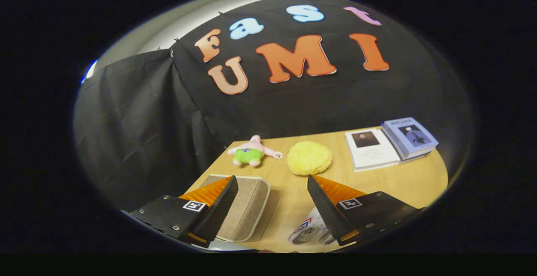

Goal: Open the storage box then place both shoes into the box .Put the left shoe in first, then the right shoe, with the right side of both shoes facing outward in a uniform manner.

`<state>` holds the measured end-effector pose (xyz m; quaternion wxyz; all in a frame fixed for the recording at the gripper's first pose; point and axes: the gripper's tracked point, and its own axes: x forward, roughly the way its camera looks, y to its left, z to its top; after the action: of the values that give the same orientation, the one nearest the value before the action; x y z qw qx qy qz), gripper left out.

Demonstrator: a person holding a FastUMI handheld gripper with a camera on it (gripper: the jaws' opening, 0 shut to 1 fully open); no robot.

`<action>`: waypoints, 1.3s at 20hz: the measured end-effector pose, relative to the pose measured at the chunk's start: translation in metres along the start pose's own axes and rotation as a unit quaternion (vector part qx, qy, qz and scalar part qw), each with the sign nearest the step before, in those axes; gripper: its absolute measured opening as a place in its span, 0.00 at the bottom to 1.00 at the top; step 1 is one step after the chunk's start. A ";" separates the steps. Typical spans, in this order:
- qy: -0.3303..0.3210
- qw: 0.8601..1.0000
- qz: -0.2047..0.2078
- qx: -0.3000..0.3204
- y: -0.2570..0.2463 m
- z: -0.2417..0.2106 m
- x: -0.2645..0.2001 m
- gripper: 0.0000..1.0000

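Note:
My gripper (272, 180) is open, held above the wooden table (411, 179) with nothing between its fingers. A beige fabric storage box (247, 209) with a pale rim lies below and behind the left finger (220, 202), its lid closed. Part of a white shoe (308, 230) with red and blue marks shows low down beside the right finger (327, 209), which hides much of it. I cannot tell which shoe it is.
Beyond the fingers lie a pink and green plush toy (251, 152) and a round yellow fluffy pad (309, 157). Farther right are a white booklet (371, 148) and a blue book (410, 136). Black cloth walls the table at the back and left.

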<state>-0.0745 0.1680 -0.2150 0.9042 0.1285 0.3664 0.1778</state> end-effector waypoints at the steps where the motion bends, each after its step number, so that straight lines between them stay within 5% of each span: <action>1: 0.021 1.000 0.010 0.013 0.002 -0.012 0.006 0.99; 12: 0.186 0.972 0.081 0.122 0.032 -0.113 0.053 0.98; 26: 0.279 0.897 0.168 0.297 0.063 -0.153 0.067 0.96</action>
<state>-0.1522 0.2684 -0.3401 0.6409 0.3961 0.6127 0.2386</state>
